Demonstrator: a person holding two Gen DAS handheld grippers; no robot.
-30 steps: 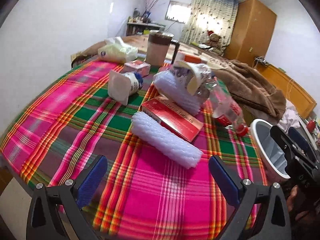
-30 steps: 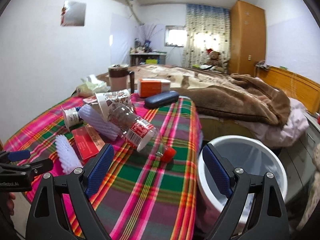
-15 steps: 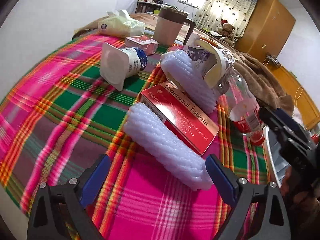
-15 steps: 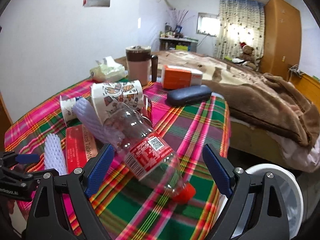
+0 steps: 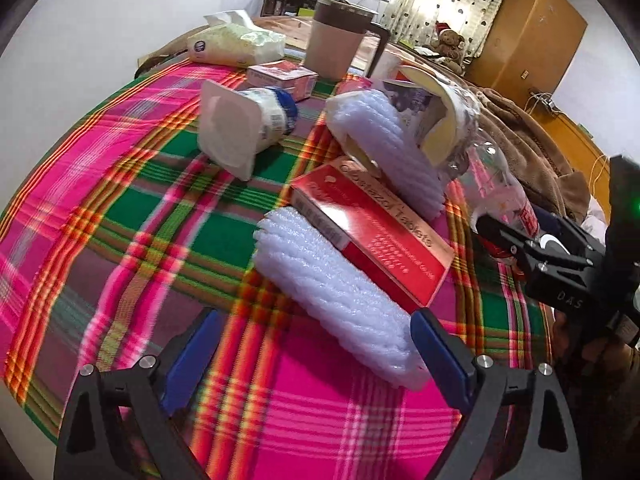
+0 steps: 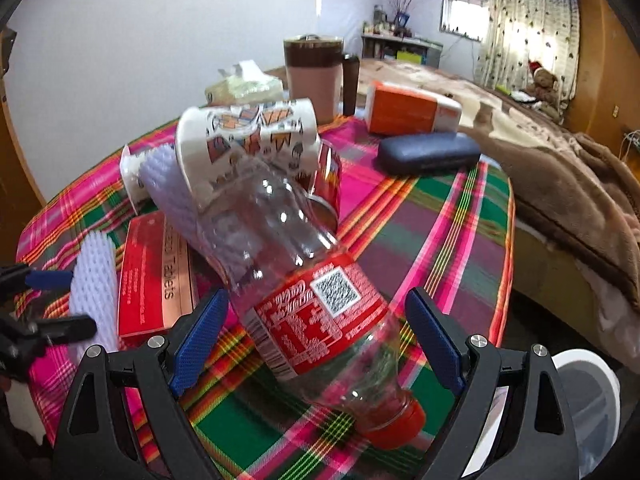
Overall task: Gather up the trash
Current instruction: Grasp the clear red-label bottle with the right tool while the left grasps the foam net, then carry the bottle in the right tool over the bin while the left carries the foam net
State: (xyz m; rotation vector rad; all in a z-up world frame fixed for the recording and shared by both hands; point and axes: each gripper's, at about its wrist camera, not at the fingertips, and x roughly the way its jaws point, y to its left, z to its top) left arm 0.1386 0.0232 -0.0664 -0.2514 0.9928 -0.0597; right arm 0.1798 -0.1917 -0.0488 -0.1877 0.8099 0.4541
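Observation:
A clear plastic bottle point(image 6: 308, 280) with a red label and red cap lies on the plaid tablecloth point(image 6: 440, 240). My right gripper point(image 6: 316, 342) is open and straddles it, its pads apart from the bottle's sides. A white foam sleeve point(image 5: 332, 292) lies against a red tablet box point(image 5: 372, 232). My left gripper point(image 5: 316, 360) is open, and the sleeve's near end reaches in beside its right finger. Behind these lie a second foam sleeve point(image 5: 384, 144), a printed paper cup point(image 6: 248, 136) and a tipped yogurt cup point(image 5: 244, 124).
A white bin point(image 6: 592, 400) stands on the floor off the table's right corner. Farther back on the table are a brown pitcher point(image 6: 314, 76), a tissue pack point(image 5: 236, 44), an orange box point(image 6: 408, 110) and a dark glasses case point(image 6: 428, 156). A bed with a brown blanket point(image 6: 560, 184) adjoins.
Both grippers dropped closer to the table and tilted down. The right one swung left from over the bin onto the bottle. The left one came up to the foam sleeve.

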